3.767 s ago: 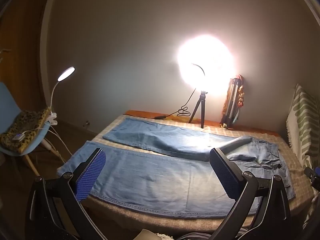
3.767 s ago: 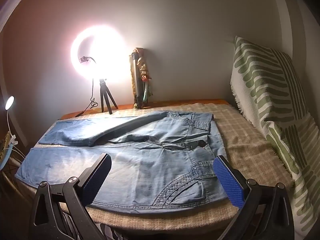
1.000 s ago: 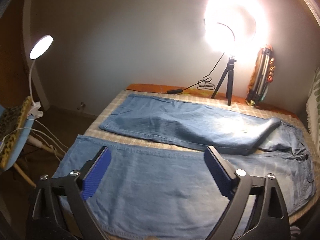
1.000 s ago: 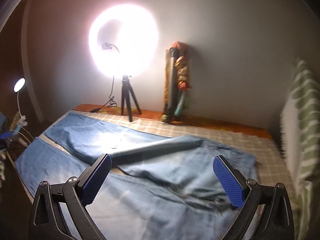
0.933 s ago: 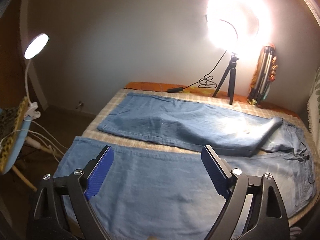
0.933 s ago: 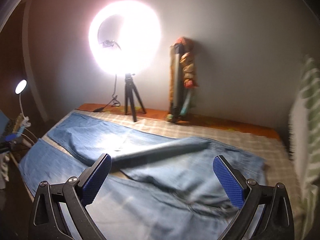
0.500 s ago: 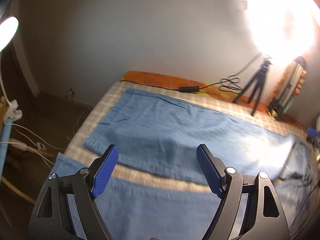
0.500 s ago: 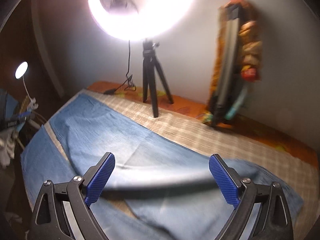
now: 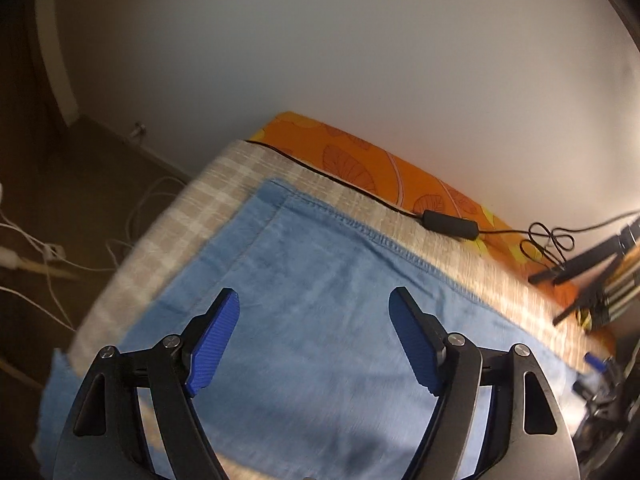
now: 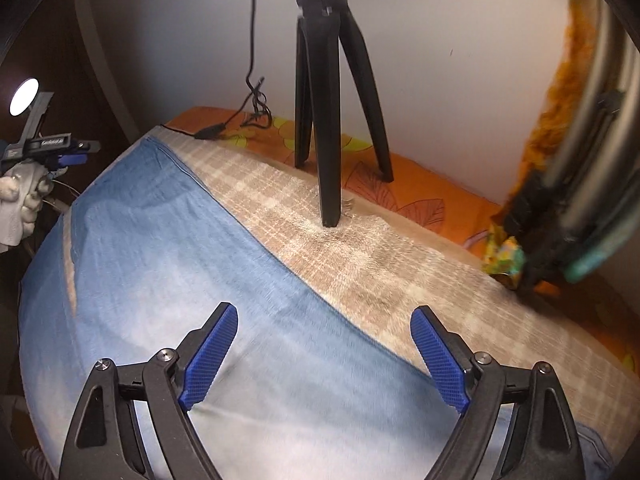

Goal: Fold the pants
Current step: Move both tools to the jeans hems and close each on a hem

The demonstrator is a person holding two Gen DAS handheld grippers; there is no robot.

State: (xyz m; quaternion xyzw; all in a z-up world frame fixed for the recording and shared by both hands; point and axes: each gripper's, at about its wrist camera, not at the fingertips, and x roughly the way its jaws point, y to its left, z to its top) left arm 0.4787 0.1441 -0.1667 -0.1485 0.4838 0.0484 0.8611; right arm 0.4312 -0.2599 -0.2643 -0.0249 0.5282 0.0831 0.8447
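Blue jeans (image 9: 320, 288) lie spread flat on a checked beige blanket (image 9: 192, 216) on the bed. My left gripper (image 9: 314, 308) is open and empty, low over the far leg near its hem (image 9: 276, 200). My right gripper (image 10: 324, 320) is open and empty, low over the same far leg (image 10: 168, 264) further along, close to its far seam edge. The left gripper with the gloved hand that holds it (image 10: 24, 196) shows at the left edge of the right wrist view.
A black tripod (image 10: 328, 128) stands on the blanket by the wall. A black cable with an inline switch (image 9: 450, 224) runs along the orange sheet (image 9: 360, 160). A folded bundle of poles (image 10: 576, 184) leans at the right. Floor cables (image 9: 44, 248) lie left of the bed.
Both grippers have moved forward and down from the bed's near side to low over the far leg of the jeans. Both stay open and empty.
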